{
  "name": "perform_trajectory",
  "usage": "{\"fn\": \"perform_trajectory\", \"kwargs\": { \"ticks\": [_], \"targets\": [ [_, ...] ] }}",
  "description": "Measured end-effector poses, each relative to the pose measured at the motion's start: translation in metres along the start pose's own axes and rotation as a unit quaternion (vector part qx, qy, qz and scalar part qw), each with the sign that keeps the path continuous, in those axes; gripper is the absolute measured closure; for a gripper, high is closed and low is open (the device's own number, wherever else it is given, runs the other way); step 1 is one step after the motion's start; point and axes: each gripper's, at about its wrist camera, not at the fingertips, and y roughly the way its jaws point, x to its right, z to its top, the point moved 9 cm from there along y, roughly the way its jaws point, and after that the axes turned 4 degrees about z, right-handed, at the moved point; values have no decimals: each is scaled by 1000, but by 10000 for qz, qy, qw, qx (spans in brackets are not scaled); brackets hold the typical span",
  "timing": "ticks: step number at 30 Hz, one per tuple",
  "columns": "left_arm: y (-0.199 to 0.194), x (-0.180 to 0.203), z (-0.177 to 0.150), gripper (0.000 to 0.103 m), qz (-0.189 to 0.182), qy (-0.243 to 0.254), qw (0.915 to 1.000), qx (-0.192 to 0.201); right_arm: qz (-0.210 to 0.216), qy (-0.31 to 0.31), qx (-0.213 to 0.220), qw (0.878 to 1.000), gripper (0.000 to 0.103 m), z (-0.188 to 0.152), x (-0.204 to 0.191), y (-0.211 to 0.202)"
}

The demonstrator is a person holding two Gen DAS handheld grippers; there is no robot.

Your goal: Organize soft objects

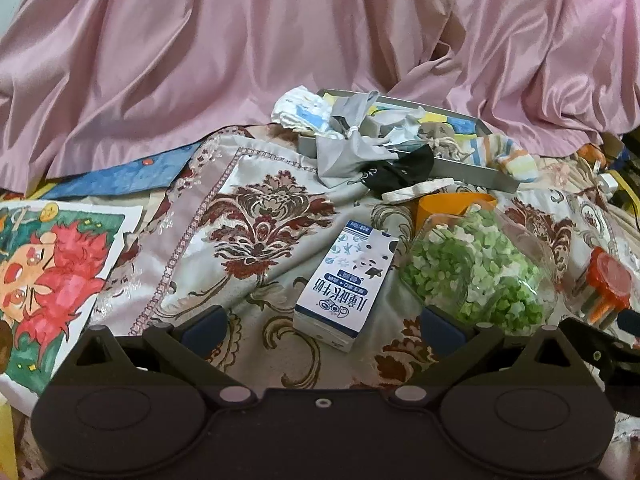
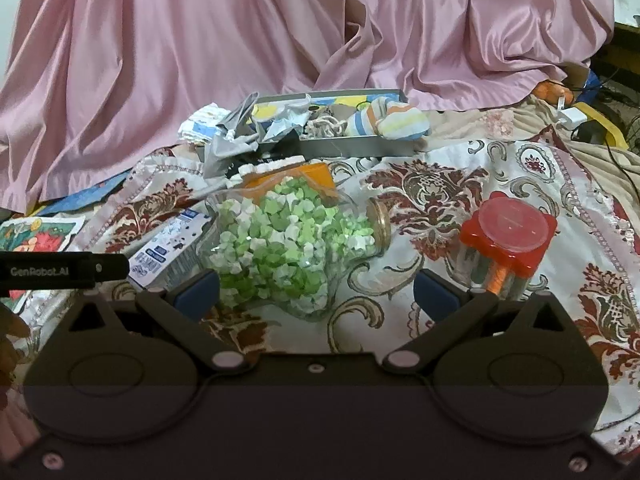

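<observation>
Both grippers' jaws gape, left gripper (image 2: 64,270) marked "GenRobot.AI", right gripper (image 2: 316,292) over cloth.

Bed under a floral damask spread (image 1: 256,184), grey tray (image 1: 460,168) toward its far edge, milk carton (image 1: 344,280), star-filled glass jar (image 2: 288,244), red-lidded container (image 2: 508,240), orange cup (image 1: 444,204), drawing (image 1: 52,280) at left edge.

Crumpled cloths (image 1: 352,148) heaped (overflowing) in tray (image 1: 464,168)

A pink drape (image 1: 200,60) is hanging behind a cream cloth (image 1: 256,216) showing maroon damask; the sock (image 2: 394,120) is showing pastel stripes, the jar (image 2: 288,240) green-and-white bits.
</observation>
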Motion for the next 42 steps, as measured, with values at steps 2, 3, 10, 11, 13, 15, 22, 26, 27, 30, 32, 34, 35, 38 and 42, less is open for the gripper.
{"fn": "perform_trajectory", "kwargs": {
  "ticks": [2, 3, 10, 11, 13, 15, 22, 26, 27, 30, 32, 34, 35, 38, 42],
  "targets": [
    [1, -1, 1, 1, -15, -81, 10000, -16, 32, -2, 26, 10000, 0, 0, -1, 3],
    [1, -2, 1, 1, -19, -116, 9999, -21, 36, -12, 46, 10000, 0, 1, -2, 4],
    [4, -8, 6, 1, -62, -405, 9992, 7, 149, -60, 384, 9991, 0, 11, -7, 6],
    [4, -10, 8, 1, -93, -485, 9988, 33, 159, -70, 439, 9989, 0, 13, -7, 6],
    [4, -12, 12, 1, -165, -667, 9976, 85, 170, -94, 551, 9983, 0, 16, -8, 7],
    [5, -15, 17, 1, -254, -851, 9960, 135, 180, -117, 635, 9977, 0, 19, -8, 8],
    [16, -19, 35, 1, -372, -1092, 9926, 391, 166, -166, 1065, 9940, 0, 30, -5, 11],
    [32, -21, 54, 1, -391, -1101, 9913, 607, 101, -173, 1224, 9923, 0, 36, 1, 13],
    [36, -20, 59, 1, -410, -1100, 9910, 645, 93, -173, 1219, 9923, 0, 37, 2, 15],
    [49, -14, 72, 1, -523, -1069, 9903, 712, 65, -194, 1198, 9926, 0, 39, 6, 22],
    [57, -10, 77, 1, -606, -977, 9908, 721, 61, -232, 1215, 9923, 0, 41, 7, 29],
    [65, -7, 82, 1, -647, -883, 9912, 745, 71, -303, 1238, 9918, 0, 44, 8, 35],
    [70, -5, 85, 1, -663, -833, 9915, 744, 77, -333, 1232, 9918, 0, 46, 8, 40],
    [81, -4, 92, 1, -732, -806, 9913, 746, 145, -369, 1192, 9921, 0, 51, 7, 55],
    [93, -7, 104, 1, -885, -865, 9892, 781, 232, -492, 1141, 9920, 0, 57, 5, 70]
  ]
}}
